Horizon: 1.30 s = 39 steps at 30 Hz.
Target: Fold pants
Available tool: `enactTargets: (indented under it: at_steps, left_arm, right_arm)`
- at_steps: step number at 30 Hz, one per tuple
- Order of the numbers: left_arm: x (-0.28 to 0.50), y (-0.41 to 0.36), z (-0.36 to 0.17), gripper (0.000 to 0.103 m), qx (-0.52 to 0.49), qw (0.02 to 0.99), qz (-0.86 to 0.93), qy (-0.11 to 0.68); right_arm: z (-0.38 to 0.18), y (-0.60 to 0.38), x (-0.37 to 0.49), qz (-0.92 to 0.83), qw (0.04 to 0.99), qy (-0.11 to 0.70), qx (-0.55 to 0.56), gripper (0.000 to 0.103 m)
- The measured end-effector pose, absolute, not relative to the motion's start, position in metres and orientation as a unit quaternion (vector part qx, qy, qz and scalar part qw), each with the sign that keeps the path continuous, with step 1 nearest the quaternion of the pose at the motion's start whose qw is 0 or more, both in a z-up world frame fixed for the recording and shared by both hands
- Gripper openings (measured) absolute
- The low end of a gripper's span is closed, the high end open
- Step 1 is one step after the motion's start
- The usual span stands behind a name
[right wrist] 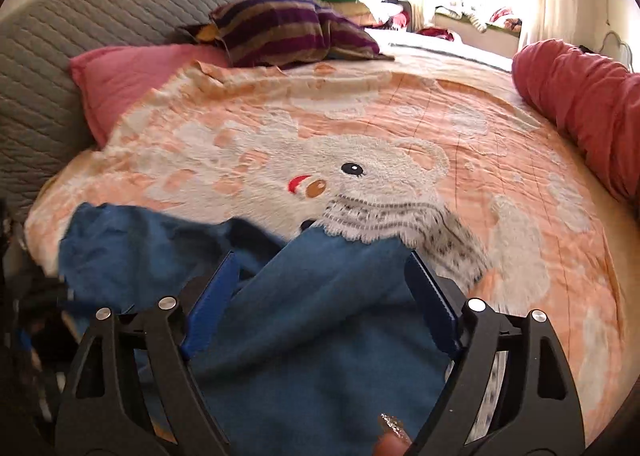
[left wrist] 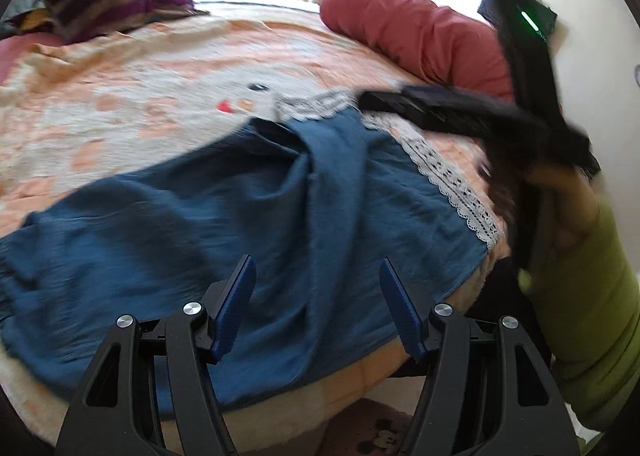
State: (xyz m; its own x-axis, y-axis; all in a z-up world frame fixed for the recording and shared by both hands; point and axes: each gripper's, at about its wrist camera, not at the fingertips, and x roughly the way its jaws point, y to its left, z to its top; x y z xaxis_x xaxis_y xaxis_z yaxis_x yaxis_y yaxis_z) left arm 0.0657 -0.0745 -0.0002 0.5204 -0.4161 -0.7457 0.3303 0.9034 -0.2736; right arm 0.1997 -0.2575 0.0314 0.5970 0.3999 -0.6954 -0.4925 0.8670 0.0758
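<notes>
Blue pants [left wrist: 240,216] with white lace hems [left wrist: 452,180] lie spread on a peach bedspread at the bed's near edge. My left gripper [left wrist: 316,276] is open above the pants' middle, holding nothing. My right gripper [right wrist: 320,276] is open and hovers low over a blue pant leg [right wrist: 320,336] near its lace hem [right wrist: 360,228]. The right gripper's black body [left wrist: 480,116] shows blurred at the right of the left wrist view, held by a hand in a green sleeve.
A red bolster [left wrist: 416,32] lies along the bed's far right side. A striped pillow [right wrist: 280,32] and a pink pillow [right wrist: 128,84] sit at the grey quilted headboard [right wrist: 60,68]. The bedspread [right wrist: 400,116] carries a white mouse design. Clothes pile by the window.
</notes>
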Motion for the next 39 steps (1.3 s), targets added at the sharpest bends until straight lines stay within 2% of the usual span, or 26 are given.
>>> enactTargets:
  at_steps: [5, 7, 10, 12, 14, 16, 17, 18, 21, 22, 33, 39]
  left_arm:
    - [0.095, -0.096, -0.021, 0.060, -0.051, 0.854, -0.225, 0.466]
    - [0.102, -0.098, -0.024, 0.048, -0.060, 0.853, -0.229, 0.465]
    - [0.104, -0.099, -0.028, 0.021, -0.079, 0.850, -0.249, 0.458]
    - [0.102, -0.101, -0.033, 0.010, -0.080, 0.846, -0.265, 0.456]
    - [0.098, -0.106, -0.035, 0.009, -0.074, 0.843, -0.283, 0.452]
    - [0.093, -0.113, -0.034, 0.009, -0.060, 0.842, -0.301, 0.443]
    - [0.091, -0.116, -0.033, 0.009, -0.046, 0.845, -0.306, 0.436]
    - [0.088, -0.118, -0.031, 0.009, -0.037, 0.847, -0.307, 0.432]
    - [0.087, -0.115, -0.028, 0.009, -0.028, 0.853, -0.306, 0.423]
    - [0.087, -0.114, -0.027, 0.009, -0.028, 0.854, -0.304, 0.421]
    - [0.086, -0.101, -0.023, 0.010, -0.008, 0.874, -0.267, 0.405]
    - [0.077, -0.095, -0.009, 0.006, 0.023, 0.886, -0.267, 0.377]
  right_arm:
    - [0.017, -0.233, 0.252, 0.244, 0.877, 0.407, -0.071, 0.078]
    - [0.006, -0.217, 0.271, 0.237, 0.867, 0.429, -0.091, 0.078]
    - [-0.010, -0.198, 0.285, 0.221, 0.860, 0.444, -0.122, 0.078]
    - [-0.020, -0.190, 0.292, 0.215, 0.856, 0.452, -0.129, 0.078]
    - [-0.029, -0.183, 0.301, 0.205, 0.855, 0.457, -0.134, 0.078]
    - [-0.036, -0.178, 0.307, 0.196, 0.855, 0.459, -0.139, 0.069]
    - [-0.040, -0.176, 0.310, 0.192, 0.854, 0.463, -0.142, 0.059]
    - [-0.044, -0.176, 0.313, 0.189, 0.852, 0.467, -0.143, 0.043]
    - [-0.047, -0.189, 0.318, 0.193, 0.856, 0.466, -0.114, 0.011]
    - [-0.044, -0.194, 0.316, 0.195, 0.859, 0.461, -0.105, 0.006]
    - [0.037, -0.325, 0.244, 0.180, 0.912, 0.367, 0.048, 0.005]
    - [0.038, -0.389, 0.179, 0.146, 0.917, 0.361, 0.088, 0.005]
